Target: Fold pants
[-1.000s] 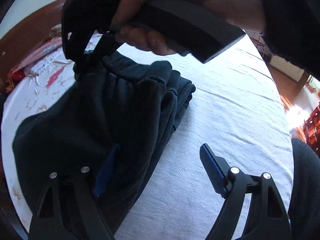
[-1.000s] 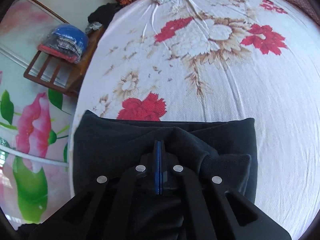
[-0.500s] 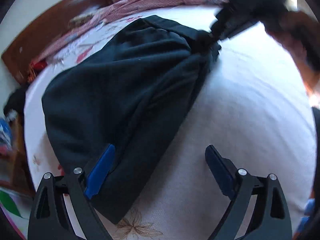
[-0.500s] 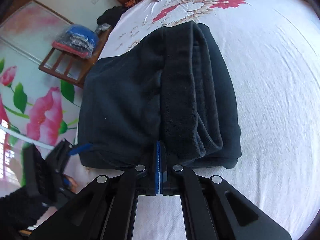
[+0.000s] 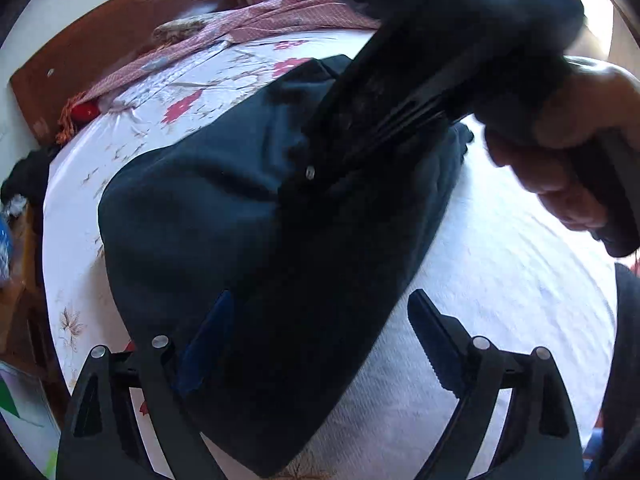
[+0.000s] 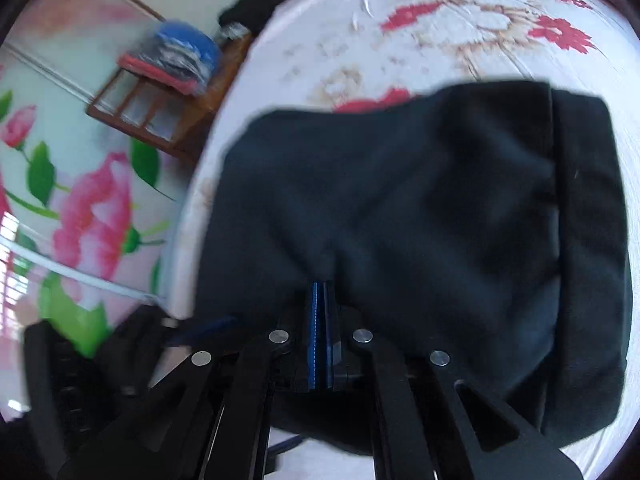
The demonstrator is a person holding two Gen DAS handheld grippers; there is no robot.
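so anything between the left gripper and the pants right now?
Nothing visible. The left gripper is open right over the near edge of the folded dark pants, one pad over the cloth, the other over the bedsheet. The right gripper, shut, is farther up on the pants, not in between.

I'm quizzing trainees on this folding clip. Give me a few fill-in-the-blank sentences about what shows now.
1. The pants lie on a ____ bedsheet.
2. The right claw is ____ on the pants.
3. The left claw stands ____.
4. The pants are ____ in colour.

Answers: floral; shut; open; black
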